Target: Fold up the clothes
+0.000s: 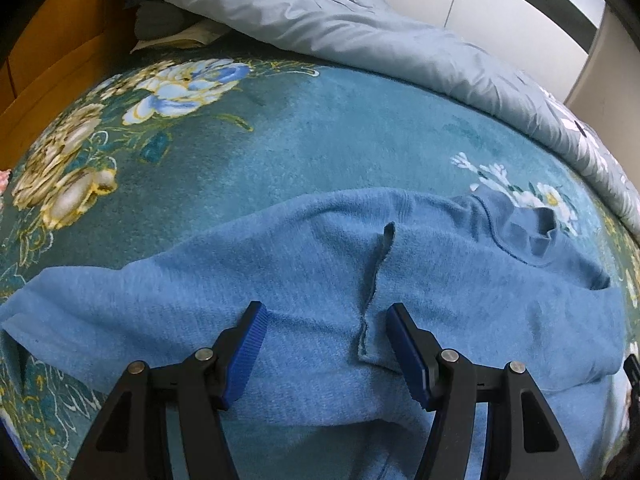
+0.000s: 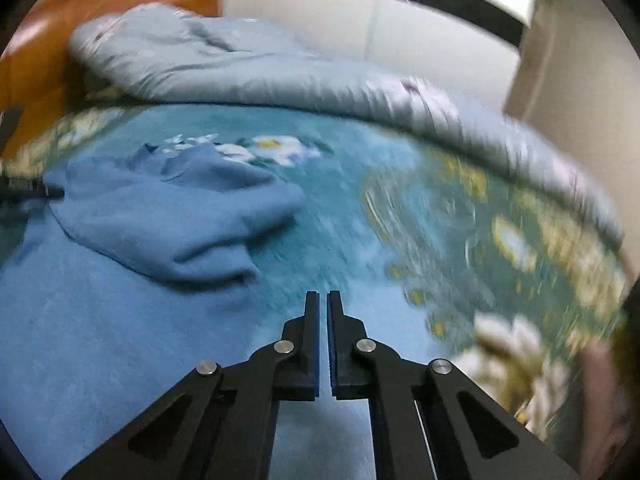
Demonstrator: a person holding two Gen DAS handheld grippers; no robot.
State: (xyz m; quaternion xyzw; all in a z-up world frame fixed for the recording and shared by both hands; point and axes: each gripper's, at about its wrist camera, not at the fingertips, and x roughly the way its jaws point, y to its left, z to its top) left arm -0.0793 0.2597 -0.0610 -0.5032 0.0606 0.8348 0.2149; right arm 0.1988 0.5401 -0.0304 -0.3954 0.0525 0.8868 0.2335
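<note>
Sweater (image 1: pixel 304 280) lies flat on teal floral blanket (image 1: pixel 320 128), collar to the right, a raised seam running down its middle. Left gripper (image 1: pixel 325 320) is spread wide over that seam. Right gripper (image 2: pixel 323 300) is nearly closed, holding nothing, beside a folded sleeve (image 2: pixel 192 220). Grey quilt (image 1: pixel 340 20) is bunched behind.

The left hand-held gripper (image 1: pixel 325 316) and right hand-held gripper (image 2: pixel 323 306) have black linkage arms with triangular cutouts, silver pivot screws and ribbed blue pads (image 1: pixel 248 354).
</note>
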